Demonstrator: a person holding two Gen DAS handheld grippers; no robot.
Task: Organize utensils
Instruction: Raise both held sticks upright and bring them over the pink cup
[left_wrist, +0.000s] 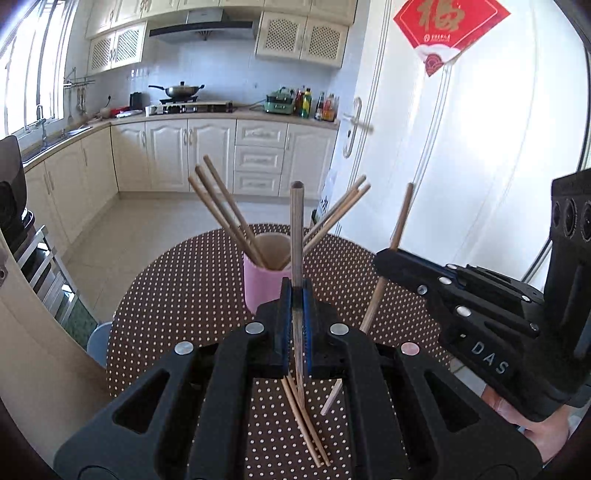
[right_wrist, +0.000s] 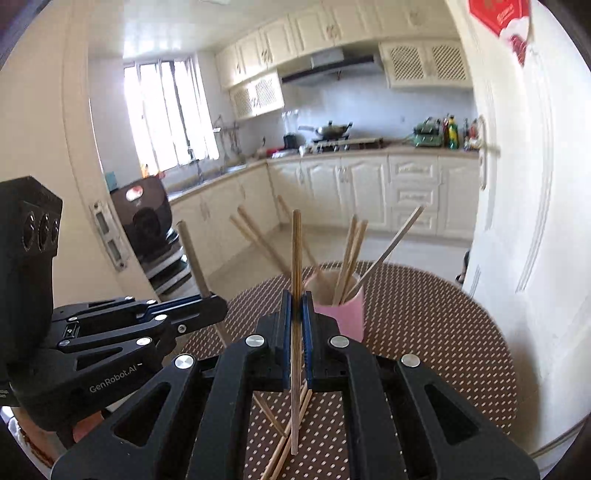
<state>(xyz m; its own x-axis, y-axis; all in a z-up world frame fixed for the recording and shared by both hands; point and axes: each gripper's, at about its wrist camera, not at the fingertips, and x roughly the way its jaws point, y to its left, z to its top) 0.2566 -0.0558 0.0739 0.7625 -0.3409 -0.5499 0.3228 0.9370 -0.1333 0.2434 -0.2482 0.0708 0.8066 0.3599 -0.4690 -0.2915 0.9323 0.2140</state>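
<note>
Left gripper (left_wrist: 296, 291): jaws closed on a single dark wooden chopstick (left_wrist: 296, 229), held near upright; its upper end stands above the fingertips, its lower end passes down between the blue pads toward the table.

Right gripper (right_wrist: 295, 299): jaws closed on a single light wooden chopstick (right_wrist: 296, 251), also near upright, running through the pads and out below them. In the left wrist view this gripper (left_wrist: 384, 258) appears to the right of the left one, chopstick tilted.

Pink cup (left_wrist: 264, 286): stands on the table just ahead of the left gripper's tips, slightly to their left; from the right gripper it sits just ahead and to the right (right_wrist: 341, 310). Holds several chopsticks (left_wrist: 221, 206) fanned out, leaning left and right against the rim.

Loose chopsticks (left_wrist: 304, 421): a few lying on the table beneath and behind the left gripper's jaws, partly crossing; the same group shows under the right gripper (right_wrist: 284, 439).

Table (left_wrist: 177, 295): round, covered in a brown cloth with pale dots.

Hand (left_wrist: 546, 428): partly visible gripping the right gripper's handle.
</note>
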